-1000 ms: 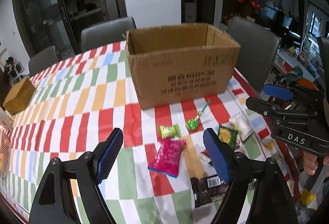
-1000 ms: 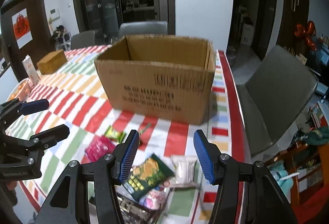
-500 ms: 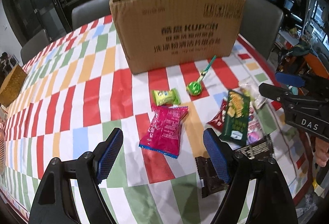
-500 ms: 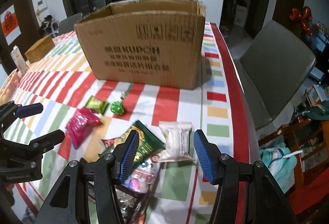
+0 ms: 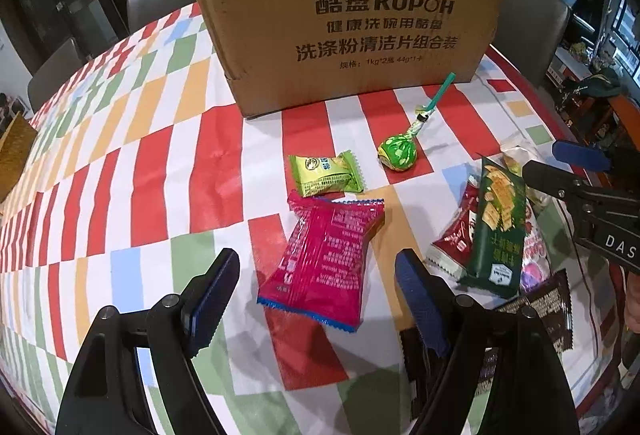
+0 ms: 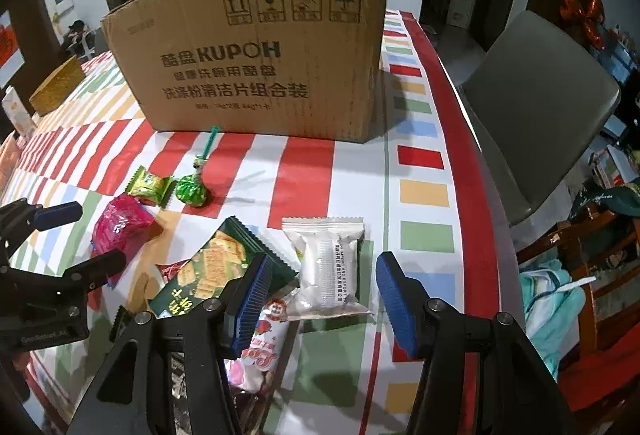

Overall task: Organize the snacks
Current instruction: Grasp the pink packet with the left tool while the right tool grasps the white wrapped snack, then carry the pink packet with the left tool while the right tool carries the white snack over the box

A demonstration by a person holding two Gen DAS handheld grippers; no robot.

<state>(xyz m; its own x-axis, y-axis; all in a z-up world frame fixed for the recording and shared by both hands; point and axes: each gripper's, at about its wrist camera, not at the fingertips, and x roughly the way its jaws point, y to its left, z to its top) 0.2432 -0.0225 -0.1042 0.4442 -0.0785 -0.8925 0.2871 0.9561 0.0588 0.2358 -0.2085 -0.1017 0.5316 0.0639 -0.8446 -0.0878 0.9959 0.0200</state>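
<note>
A brown cardboard box [image 5: 344, 19] stands on the checked tablecloth; it also shows in the right wrist view [image 6: 260, 51]. My left gripper [image 5: 316, 295] is open, low over a pink snack packet [image 5: 328, 259]. Beyond lie a small green packet [image 5: 324, 175] and a green lollipop [image 5: 398, 153]. My right gripper [image 6: 320, 295] is open, with a white packet [image 6: 326, 263] between its fingers. A dark green cracker pack [image 6: 216, 271] lies left of it, over a red packet [image 5: 456, 235]. A black packet [image 5: 548, 299] lies at the near edge.
A grey chair [image 6: 540, 107] stands past the table's right edge [image 6: 472, 171]. A small golden box [image 6: 58, 85] sits far left on the table. More chairs stand behind the cardboard box. The right gripper shows at the right of the left wrist view [image 5: 568, 171].
Both grippers have dropped lower and moved forward toward the snacks and the box. The box's open top is no longer visible. Both stay open.
</note>
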